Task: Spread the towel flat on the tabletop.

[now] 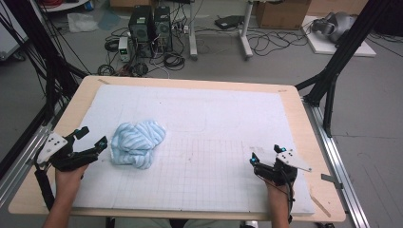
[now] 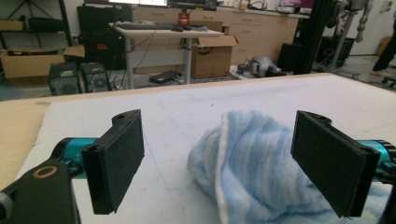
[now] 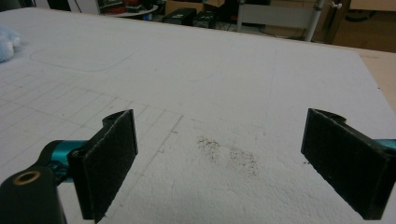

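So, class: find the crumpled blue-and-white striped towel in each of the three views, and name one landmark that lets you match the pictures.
High view: the striped towel lies left of centre on the white mat, just ahead of the left gripper.
Left gripper view: the towel lies low and right of centre, between the open jaws.
Right gripper view: a blue corner at the far left edge.
Shared landmark: the white mat.

No legible text, label, brand or number anywhere.
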A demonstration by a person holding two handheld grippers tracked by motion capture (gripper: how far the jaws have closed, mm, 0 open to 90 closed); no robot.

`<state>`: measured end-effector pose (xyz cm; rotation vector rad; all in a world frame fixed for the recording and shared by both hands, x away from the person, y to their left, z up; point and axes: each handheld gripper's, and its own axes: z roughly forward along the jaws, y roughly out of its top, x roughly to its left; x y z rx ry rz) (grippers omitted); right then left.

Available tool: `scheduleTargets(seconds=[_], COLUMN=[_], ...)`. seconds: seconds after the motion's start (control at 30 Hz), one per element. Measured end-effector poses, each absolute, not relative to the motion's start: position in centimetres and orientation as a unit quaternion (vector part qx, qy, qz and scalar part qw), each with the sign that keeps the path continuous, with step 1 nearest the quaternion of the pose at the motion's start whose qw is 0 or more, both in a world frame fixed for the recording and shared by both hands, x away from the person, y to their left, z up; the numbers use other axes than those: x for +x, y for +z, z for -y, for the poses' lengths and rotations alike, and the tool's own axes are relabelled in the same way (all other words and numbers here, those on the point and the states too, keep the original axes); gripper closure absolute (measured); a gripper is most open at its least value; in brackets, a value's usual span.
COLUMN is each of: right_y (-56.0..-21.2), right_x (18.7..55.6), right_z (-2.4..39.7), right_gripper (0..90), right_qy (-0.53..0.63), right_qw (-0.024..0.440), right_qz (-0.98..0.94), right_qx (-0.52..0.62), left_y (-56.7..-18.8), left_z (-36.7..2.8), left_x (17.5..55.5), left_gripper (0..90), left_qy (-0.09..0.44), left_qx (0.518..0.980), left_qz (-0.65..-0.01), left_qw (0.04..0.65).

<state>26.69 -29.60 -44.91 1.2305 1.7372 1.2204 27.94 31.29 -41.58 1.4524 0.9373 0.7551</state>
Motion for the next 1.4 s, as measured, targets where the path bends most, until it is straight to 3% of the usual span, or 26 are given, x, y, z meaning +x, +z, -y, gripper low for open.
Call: scheduleTargets(seconds=[0.4, 0.8, 0.9, 0.97, 1.07, 1.17, 1.4], right_y=[-44.9, -44.9, -44.9, -44.9, -44.9, -44.9, -44.9], right_x=[26.7, 26.6, 26.6, 26.7, 26.6, 26.6, 26.6], right_z=[29.5, 29.5, 29.5, 29.4, 29.4, 29.5, 29.5], right_gripper=[9.8, 9.8, 9.8, 9.8, 9.8, 9.8, 9.8], right_qy=[0.466, 0.465, 0.465, 0.466, 0.465, 0.466, 0.468], right_qw=[0.341, 0.343, 0.342, 0.343, 0.344, 0.342, 0.343], right_qz=[-0.667, -0.668, -0.668, -0.668, -0.668, -0.668, -0.664], right_qx=[0.471, 0.469, 0.47, 0.468, 0.468, 0.469, 0.471], left_y=[-40.7, -42.4, -42.6, -42.8, -42.5, -41.9, -39.5], left_z=[-26.5, -24.2, -24.1, -24.1, -23.8, -23.8, -22.2], left_x=[31.8, 34.2, 34.6, 34.9, 34.9, 34.9, 34.6], left_gripper=[17.6, 18.7, 31.9, 51.7, 69.2, 74.3, 75.7], left_qy=[0.262, 0.228, 0.202, 0.175, 0.165, 0.15, 0.131], left_qx=[0.712, 0.763, 0.771, 0.782, 0.785, 0.777, 0.78], left_qz=[-0.371, -0.39, -0.39, -0.377, -0.357, -0.349, -0.308], left_qw=[0.535, 0.463, 0.461, 0.464, 0.478, 0.502, 0.529])
